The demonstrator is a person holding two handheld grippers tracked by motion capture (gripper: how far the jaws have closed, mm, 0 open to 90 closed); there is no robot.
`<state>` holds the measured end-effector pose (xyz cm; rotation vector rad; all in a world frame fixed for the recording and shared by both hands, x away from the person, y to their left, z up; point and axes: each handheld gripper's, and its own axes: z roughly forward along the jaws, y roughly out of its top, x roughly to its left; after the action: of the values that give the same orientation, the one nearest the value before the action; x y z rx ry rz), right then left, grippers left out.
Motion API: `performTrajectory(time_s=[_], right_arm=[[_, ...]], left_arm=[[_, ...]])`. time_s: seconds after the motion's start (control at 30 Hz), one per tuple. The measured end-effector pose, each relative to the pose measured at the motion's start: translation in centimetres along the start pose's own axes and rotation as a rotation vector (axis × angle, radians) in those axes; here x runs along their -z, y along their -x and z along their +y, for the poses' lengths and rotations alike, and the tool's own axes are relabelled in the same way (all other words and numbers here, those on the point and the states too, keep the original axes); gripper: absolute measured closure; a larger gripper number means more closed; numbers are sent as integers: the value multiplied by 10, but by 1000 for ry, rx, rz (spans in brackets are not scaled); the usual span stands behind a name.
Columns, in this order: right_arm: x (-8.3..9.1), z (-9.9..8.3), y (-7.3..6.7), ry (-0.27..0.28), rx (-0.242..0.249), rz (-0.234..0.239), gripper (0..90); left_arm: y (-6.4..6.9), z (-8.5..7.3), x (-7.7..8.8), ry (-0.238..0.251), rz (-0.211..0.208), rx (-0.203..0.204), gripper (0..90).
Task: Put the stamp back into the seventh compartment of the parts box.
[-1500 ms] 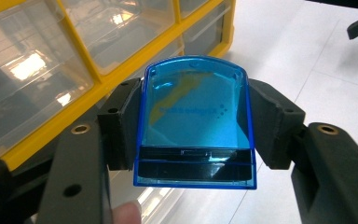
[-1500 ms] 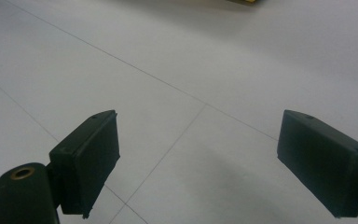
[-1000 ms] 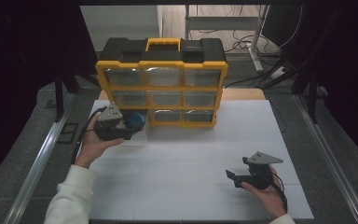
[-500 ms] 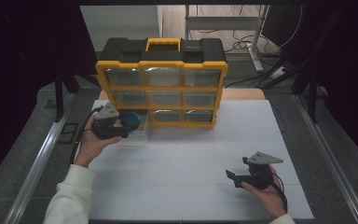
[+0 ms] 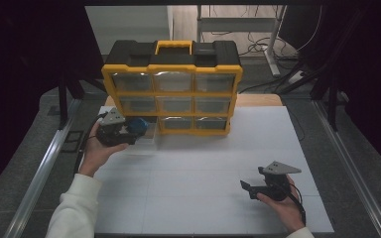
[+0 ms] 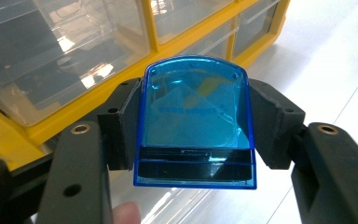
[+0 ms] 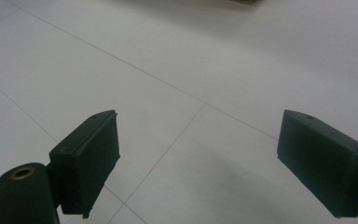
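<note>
Your left gripper [image 6: 193, 140] hides the blue box's [image 6: 196, 119] sides; its fingers [image 6: 121, 126] clamp it, just before the yellow organizer's [image 5: 172, 91] bottom-left drawer. Your right gripper [image 7: 200, 163] rests open over the desk [image 5: 203, 163].

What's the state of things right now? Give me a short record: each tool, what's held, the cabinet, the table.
left tool: shut on the blue box, pads on its two sides
blue box: clear blue plastic, held in front of the cabinet's lower left corner
right tool: open, nothing between the pads, over bare table
drawer cabinet: yellow and black, clear drawers in three rows, standing at the table's far edge
pulled drawer: bottom left, appears drawn out beside the blue box
table: white
</note>
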<state>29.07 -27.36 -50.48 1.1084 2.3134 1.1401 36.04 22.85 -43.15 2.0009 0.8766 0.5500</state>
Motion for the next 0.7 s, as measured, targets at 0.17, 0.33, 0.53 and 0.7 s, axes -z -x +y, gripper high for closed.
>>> performTrajectory(time_s=[0.17,0.33,0.53,0.7], right_arm=[[0,0,0,1,-2,-1,131],[0,0,0,-1,-2,-2,131],[0,0,0,-1,-5,-2,131],[0,-1,1,-4,-5,-1,131]], left_arm=[[-3,-1,-2,-6,0,5,413],[-10,-3,-7,-15,6,18,413],[-19,-4,-14,-25,23,44,413],[-22,-6,-20,-46,27,48,413]])
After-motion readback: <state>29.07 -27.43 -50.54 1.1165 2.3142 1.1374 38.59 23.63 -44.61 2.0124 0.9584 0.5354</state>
